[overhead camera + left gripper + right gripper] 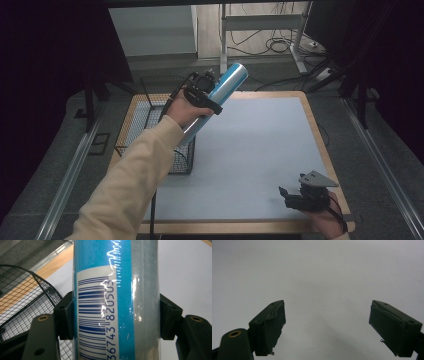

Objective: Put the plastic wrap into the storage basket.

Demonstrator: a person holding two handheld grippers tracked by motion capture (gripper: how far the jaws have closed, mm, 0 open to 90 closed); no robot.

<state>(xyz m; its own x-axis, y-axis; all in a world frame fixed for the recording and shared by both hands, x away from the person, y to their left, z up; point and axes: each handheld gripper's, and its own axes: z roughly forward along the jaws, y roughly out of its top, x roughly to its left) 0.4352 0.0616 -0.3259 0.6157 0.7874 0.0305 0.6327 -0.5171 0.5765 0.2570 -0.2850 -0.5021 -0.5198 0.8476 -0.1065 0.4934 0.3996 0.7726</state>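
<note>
left gripper (pixel 212 97) clamped on tall blue and silver cylindrical can with barcode label (pixel 220 95), holding it tilted in the air at the far rim of the black wire mesh basket (pixel 150 107); looks like carry step, next likely lower it into basket and release; right gripper (pixel 290 195) jaws apart, empty, low over white table mat (pixel 260 145)

Glossy plastic-wrapped can (pixel 115 300) (barcode label under film); black wire-mesh basket (pixel 22 297); matt white tabletop (pixel 255 150).
</note>
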